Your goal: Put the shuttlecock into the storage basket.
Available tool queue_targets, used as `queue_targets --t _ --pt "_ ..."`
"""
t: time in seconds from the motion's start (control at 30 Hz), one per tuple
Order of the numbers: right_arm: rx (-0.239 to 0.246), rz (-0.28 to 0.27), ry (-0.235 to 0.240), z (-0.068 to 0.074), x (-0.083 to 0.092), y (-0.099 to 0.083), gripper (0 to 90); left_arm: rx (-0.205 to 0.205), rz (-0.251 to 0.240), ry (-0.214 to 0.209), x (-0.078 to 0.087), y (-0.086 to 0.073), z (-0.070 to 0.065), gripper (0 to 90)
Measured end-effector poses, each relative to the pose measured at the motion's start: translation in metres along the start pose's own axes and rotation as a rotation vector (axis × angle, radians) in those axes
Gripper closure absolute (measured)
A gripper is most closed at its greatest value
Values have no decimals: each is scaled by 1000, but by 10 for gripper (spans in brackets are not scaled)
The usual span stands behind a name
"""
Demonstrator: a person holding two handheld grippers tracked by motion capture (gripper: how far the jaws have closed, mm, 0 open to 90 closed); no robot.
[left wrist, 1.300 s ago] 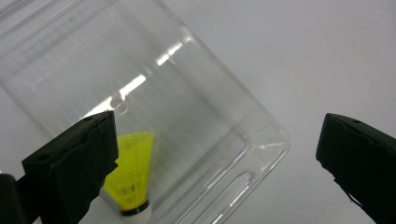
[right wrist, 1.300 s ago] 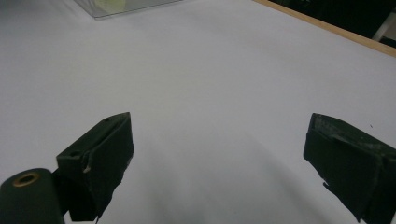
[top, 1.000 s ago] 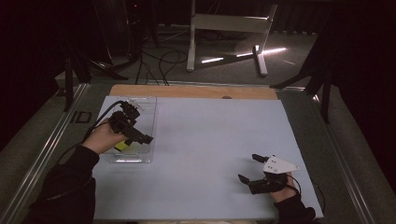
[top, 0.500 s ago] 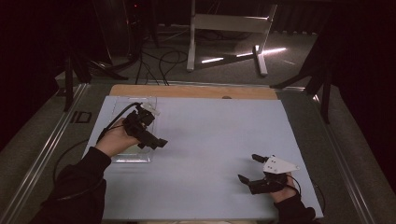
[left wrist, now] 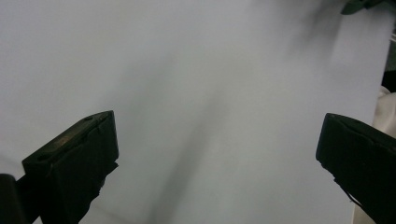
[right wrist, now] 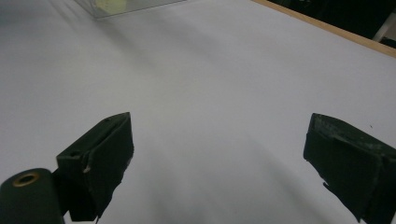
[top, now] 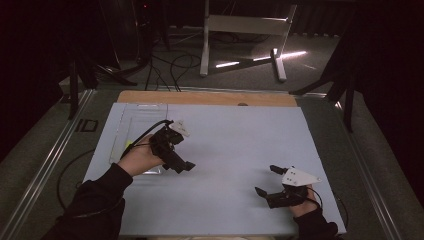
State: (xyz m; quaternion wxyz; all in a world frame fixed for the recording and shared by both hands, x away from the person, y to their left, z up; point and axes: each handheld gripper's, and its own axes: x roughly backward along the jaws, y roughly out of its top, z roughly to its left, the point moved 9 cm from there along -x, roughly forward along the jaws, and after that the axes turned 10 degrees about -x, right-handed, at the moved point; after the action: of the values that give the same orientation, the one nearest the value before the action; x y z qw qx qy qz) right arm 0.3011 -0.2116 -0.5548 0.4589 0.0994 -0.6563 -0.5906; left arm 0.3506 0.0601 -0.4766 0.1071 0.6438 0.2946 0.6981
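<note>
My left gripper (top: 184, 166) hangs over the pale blue sheet (top: 235, 140), just right of a clear plastic tray (top: 121, 131). Its jaws stand wide apart in the left gripper view (left wrist: 217, 158), with bare sheet between them. A small yellow thing (top: 128, 145) lies in the tray, behind my left hand. My right gripper (top: 265, 179) rests low near the sheet's front right, open and holding nothing. In the right gripper view (right wrist: 219, 158) its jaws spread over bare sheet, and the tray with the yellow thing (right wrist: 111, 5) sits far off at the top left.
A wooden strip (top: 205, 98) runs along the sheet's far edge. Metal rails (top: 55, 150) line the table's sides. Beyond the table stand a white frame (top: 240, 30) and cables on a dark floor. The right gripper's jaw tip (left wrist: 359, 5) shows far off in the left gripper view.
My left gripper has moved from above the clear tray to the right, out over the open sheet. The right gripper has stayed put.
</note>
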Motion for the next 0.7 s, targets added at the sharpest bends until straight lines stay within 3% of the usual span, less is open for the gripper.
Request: queue_targets --t 0.13,0.33,0.5,0.7 --pt "0 -1 -1 0 0 0 84 -41 -7 -24 -9 5 -12 3" --pt "1 -3 0 0 1 0 84 -67 -52 -60 -20 9 -28 3" --pt "-1 -4 0 0 1 1 84 -60 -83 -73 -31 5 -36 3" --pt "2 -2 1 0 1 1 84 -74 -85 -86 -44 -5 -44 3"
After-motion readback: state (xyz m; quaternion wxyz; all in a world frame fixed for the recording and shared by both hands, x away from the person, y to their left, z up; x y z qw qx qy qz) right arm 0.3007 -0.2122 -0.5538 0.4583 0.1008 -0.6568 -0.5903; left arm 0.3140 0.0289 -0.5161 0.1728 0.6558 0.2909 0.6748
